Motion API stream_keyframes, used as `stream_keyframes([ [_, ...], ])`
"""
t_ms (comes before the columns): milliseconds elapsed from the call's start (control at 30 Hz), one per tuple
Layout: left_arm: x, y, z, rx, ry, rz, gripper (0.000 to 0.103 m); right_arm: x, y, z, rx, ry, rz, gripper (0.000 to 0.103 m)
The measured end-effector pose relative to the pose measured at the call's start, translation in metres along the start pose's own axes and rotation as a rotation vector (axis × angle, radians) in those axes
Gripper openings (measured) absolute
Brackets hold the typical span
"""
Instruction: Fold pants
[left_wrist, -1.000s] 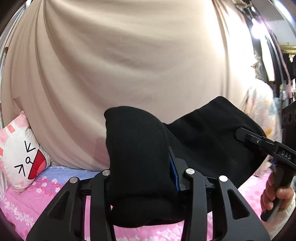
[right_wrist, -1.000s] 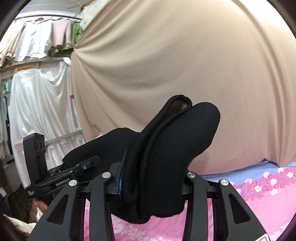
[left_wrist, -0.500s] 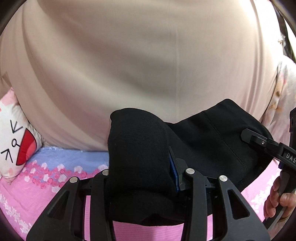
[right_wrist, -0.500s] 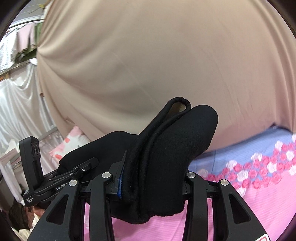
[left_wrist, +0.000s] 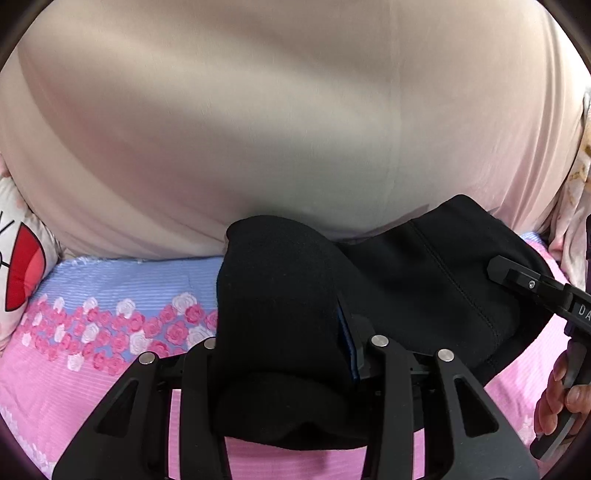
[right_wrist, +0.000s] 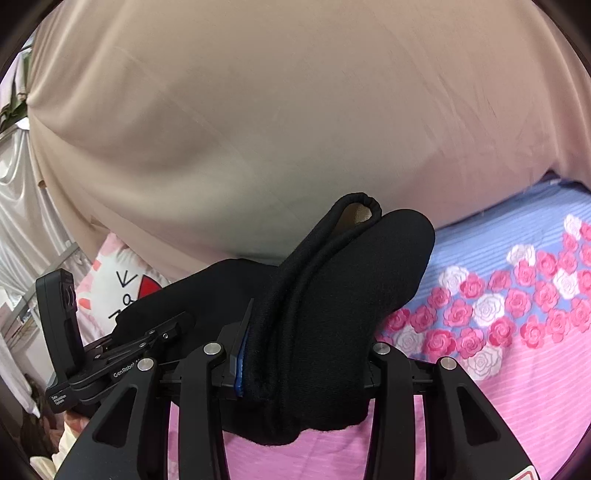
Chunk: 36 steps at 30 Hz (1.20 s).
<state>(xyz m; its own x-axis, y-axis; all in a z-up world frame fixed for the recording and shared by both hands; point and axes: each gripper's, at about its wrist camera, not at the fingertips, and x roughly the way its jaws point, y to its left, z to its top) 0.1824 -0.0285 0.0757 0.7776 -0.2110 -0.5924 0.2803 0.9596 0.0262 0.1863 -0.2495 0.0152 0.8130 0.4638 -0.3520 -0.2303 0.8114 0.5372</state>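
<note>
The black pants (left_wrist: 436, 280) hang stretched between my two grippers above the pink bed. My left gripper (left_wrist: 288, 354) is shut on a thick bunch of the black cloth (left_wrist: 280, 295). My right gripper (right_wrist: 299, 358) is shut on the other bunched edge (right_wrist: 340, 288), which has a rolled hem sticking up. In the left wrist view the right gripper (left_wrist: 535, 291) shows at the right edge, held by a hand (left_wrist: 565, 402). In the right wrist view the left gripper (right_wrist: 122, 354) shows at the lower left. The fingertips are hidden by cloth.
A pink and blue bedsheet with roses (right_wrist: 517, 314) lies below. A beige curtain (left_wrist: 295, 110) fills the back. A white cartoon-face pillow (left_wrist: 22, 266) sits at the left, also seen in the right wrist view (right_wrist: 118, 284). White hanging cloth (right_wrist: 22, 206) is far left.
Both grippers have tilted down and moved lower toward the bed, with the pants still held. More of the rose sheet shows, and the clothes rack has left the view.
</note>
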Motion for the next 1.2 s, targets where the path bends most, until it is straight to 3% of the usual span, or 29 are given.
stream_keyframes([
  [200, 0.023, -0.005, -0.01, 0.015, 0.024, 0.01, 0.038, 0.018, -0.016, -0.011, 0.023, 0.029, -0.013, 0.037],
  [300, 0.032, -0.001, -0.015, 0.032, -0.001, 0.024, 0.038, 0.023, -0.02, -0.013, 0.023, 0.032, -0.014, 0.037],
  [1200, 0.052, -0.002, -0.04, 0.078, 0.011, 0.068, 0.049, 0.044, -0.037, -0.039, 0.094, 0.151, -0.064, 0.043],
])
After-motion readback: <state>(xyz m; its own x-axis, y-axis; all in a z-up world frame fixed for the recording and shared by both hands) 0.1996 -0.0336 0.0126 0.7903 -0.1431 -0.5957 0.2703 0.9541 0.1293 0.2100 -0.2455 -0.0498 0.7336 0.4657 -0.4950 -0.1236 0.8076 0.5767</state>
